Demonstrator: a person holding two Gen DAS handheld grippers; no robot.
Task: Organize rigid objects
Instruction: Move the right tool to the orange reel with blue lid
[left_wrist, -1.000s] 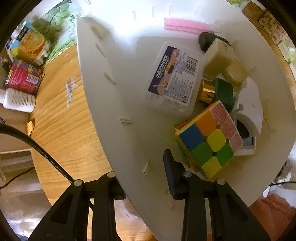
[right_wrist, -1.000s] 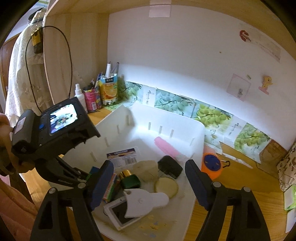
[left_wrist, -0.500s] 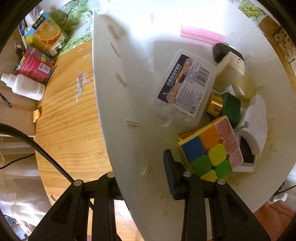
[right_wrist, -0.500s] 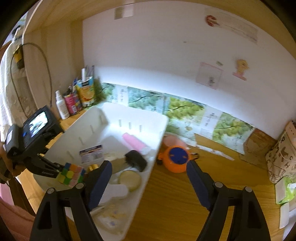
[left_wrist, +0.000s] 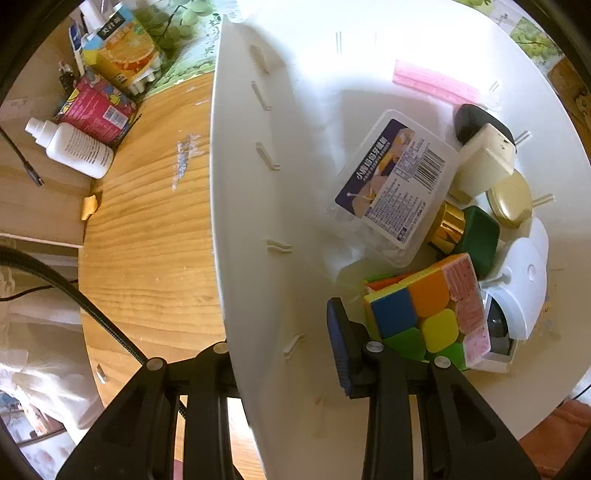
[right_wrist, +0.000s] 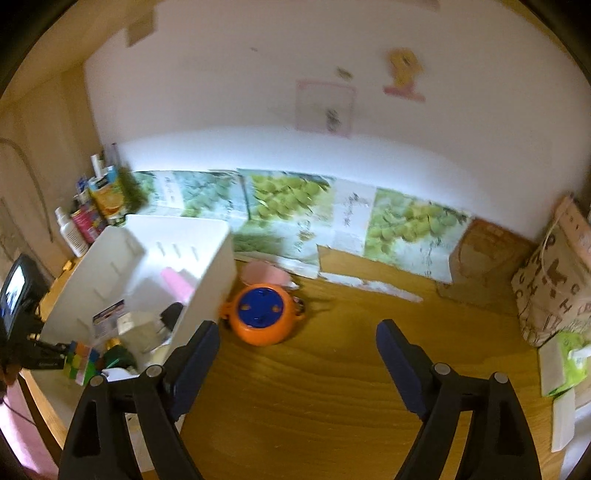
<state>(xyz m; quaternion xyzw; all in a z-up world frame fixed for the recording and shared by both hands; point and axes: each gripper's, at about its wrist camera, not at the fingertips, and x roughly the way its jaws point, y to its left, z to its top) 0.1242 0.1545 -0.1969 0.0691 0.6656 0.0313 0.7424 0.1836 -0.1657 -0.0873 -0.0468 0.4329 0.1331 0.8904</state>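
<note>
Left gripper (left_wrist: 284, 354): near-left finger hidden behind bin wall (left_wrist: 251, 258); whether pads press wall cannot tell.
Cube (left_wrist: 428, 314): near part hidden behind gripper finger.
White device (left_wrist: 524, 291): underside thing mostly covered, unreadable.
Black object (left_wrist: 469, 118): half hidden behind cream block (left_wrist: 484, 162).
Right view blurred: wall stickers (right_wrist: 402, 70) unreadable.
Pink thing (right_wrist: 262, 273) behind orange toy (right_wrist: 262, 314): mostly hidden.
Bag (right_wrist: 554, 280), tissue pack (right_wrist: 569, 362): cut off at right edge.
Bin contents partly hidden by near wall.

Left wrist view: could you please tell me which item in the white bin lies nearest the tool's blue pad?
The multicoloured puzzle cube, right beside the pad; the others lie farther off.
</note>
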